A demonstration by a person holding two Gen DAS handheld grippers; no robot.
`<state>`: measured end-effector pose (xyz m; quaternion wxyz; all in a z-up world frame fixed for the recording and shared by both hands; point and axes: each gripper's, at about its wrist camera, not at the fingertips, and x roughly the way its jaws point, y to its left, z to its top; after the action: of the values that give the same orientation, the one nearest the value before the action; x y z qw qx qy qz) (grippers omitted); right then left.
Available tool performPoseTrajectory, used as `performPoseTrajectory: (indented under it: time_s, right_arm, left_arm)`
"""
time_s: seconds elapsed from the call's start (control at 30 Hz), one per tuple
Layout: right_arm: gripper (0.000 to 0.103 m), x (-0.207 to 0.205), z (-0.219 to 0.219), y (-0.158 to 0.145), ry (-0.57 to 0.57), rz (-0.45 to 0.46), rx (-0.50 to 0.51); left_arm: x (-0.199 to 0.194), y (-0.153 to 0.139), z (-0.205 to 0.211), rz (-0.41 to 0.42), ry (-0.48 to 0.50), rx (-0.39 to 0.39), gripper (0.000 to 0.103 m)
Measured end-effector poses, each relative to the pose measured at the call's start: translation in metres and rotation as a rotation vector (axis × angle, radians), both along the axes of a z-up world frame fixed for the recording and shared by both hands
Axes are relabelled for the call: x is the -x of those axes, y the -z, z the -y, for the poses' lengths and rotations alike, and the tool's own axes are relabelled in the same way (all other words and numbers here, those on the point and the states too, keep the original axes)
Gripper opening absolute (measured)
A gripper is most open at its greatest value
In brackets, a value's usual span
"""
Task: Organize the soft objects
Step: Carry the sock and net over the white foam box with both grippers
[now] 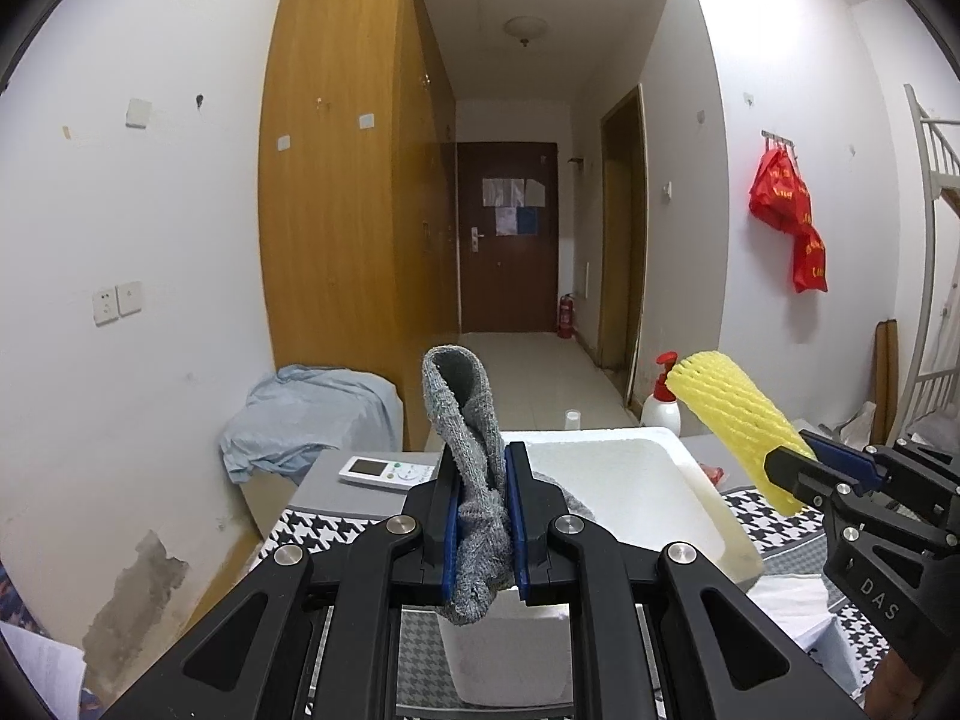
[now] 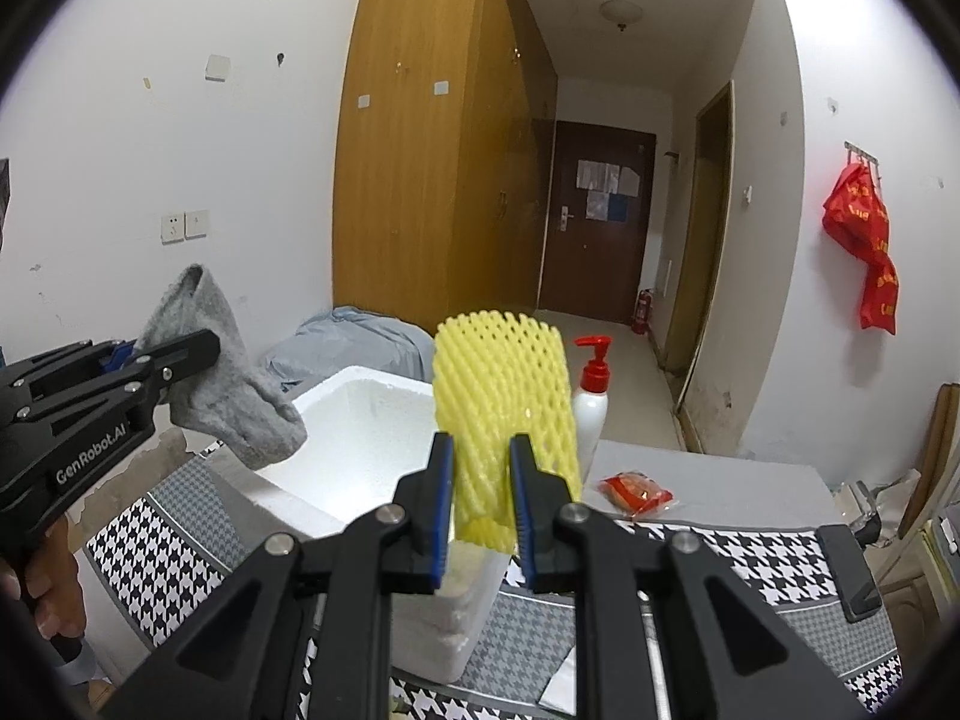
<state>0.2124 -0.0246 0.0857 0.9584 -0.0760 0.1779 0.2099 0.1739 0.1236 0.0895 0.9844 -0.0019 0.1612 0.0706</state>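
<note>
My left gripper [image 1: 480,516] is clamped on a grey knitted sock [image 1: 471,480], held above the near edge of the white foam box [image 1: 678,480]. My right gripper [image 2: 483,504] pinches a yellow foam mesh sleeve [image 2: 504,396], upright over the box's right wall. Both grippers hang side by side, apart. Beyond the box stand 1 white pump bottle with red top [image 2: 591,396] and a small red packet [image 2: 637,493] on the grey tabletop.
</note>
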Motion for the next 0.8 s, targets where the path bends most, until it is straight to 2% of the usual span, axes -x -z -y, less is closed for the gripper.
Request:
performPoseTrajectory:
  time_s: [0.23,0.6,0.8]
  right_arm:
    - [0.022,-0.002,0.003,-0.001,0.016,-0.001,-0.003]
    - [0.022,-0.002,0.028,-0.001,0.113,0.005,0.003]
    - [0.022,-0.006,0.038,-0.001,0.147,0.0,0.002]
  left_arm:
    - [-0.011,0.002,0.001,-0.015,0.025,0.007,0.015]
    - [-0.037,0.004,0.023,-0.05,0.123,0.031,0.015]
    - [-0.048,0.007,0.031,-0.067,0.144,0.037,0.015]
